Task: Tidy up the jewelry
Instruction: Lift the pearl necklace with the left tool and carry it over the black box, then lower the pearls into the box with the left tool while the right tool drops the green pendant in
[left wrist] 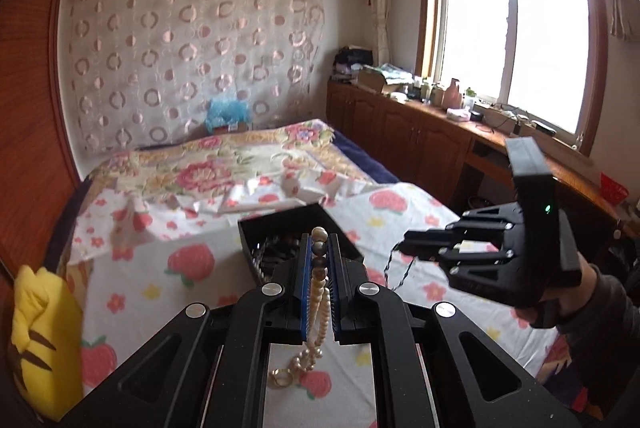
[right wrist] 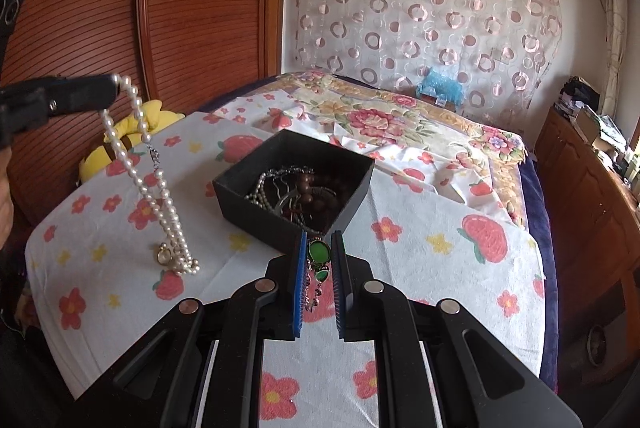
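Observation:
My left gripper (left wrist: pixel 319 242) is shut on a white pearl necklace (left wrist: pixel 320 292). The necklace (right wrist: pixel 140 163) hangs from it, its lower end resting on the cloth beside a gold ring (right wrist: pixel 163 254). My right gripper (right wrist: pixel 319 252) is shut on a green-stone pendant necklace (right wrist: pixel 319 252), held just in front of the black jewelry box (right wrist: pixel 294 183). The box holds brown beads, a silver chain and other pieces. The box (left wrist: pixel 280 224) also shows in the left wrist view, behind the left fingers. The right gripper (left wrist: pixel 404 246) shows there too, to the right of the box.
A white cloth with strawberries and flowers (right wrist: pixel 440 228) covers the near part of the bed. A yellow plush toy (left wrist: pixel 40 332) lies at the left edge. A wooden wardrobe (right wrist: pixel 120 7) stands on the left, wooden cabinets (left wrist: pixel 400 131) under the window on the right.

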`<action>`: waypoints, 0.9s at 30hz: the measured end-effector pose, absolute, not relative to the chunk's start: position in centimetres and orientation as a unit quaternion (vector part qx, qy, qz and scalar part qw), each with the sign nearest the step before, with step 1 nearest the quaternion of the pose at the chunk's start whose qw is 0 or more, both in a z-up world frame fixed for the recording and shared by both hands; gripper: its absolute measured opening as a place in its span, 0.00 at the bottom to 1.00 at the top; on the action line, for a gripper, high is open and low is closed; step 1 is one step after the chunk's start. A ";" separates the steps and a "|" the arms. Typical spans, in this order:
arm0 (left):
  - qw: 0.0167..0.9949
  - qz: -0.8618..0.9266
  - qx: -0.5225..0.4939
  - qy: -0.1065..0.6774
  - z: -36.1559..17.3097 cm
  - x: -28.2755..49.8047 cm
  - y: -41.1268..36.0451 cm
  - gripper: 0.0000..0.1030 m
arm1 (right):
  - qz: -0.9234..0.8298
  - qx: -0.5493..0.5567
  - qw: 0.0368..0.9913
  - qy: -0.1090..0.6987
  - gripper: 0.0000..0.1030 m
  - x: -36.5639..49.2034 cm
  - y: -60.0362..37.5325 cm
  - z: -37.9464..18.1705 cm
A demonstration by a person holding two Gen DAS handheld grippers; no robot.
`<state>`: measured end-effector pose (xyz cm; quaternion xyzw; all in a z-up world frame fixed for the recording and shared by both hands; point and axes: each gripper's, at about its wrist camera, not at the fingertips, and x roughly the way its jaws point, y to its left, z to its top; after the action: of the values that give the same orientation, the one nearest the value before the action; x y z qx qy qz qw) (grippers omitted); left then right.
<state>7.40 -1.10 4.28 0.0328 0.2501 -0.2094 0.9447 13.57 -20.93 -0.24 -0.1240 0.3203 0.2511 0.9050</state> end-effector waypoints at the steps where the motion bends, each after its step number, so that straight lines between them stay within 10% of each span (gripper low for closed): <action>1: 0.946 -0.210 0.035 0.246 4.6 7.5 -1.2 0.06 | 0.253 -0.122 0.906 0.318 0.13 13.7 -20.9 0.0; 19: 0.956 -0.219 0.018 0.196 11.5 13.9 -1.5 0.06 | 0.282 -0.098 0.911 0.286 0.13 18.4 -19.6 3.1; 27: 0.945 -0.212 0.024 0.247 6.7 17.5 -1.6 0.06 | 0.286 -0.085 0.912 0.281 0.13 21.5 -18.9 3.1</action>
<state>17.52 -1.65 6.74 0.0244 0.2473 -0.2116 0.9453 21.47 -18.86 3.06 -0.0845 0.2813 0.2859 0.9121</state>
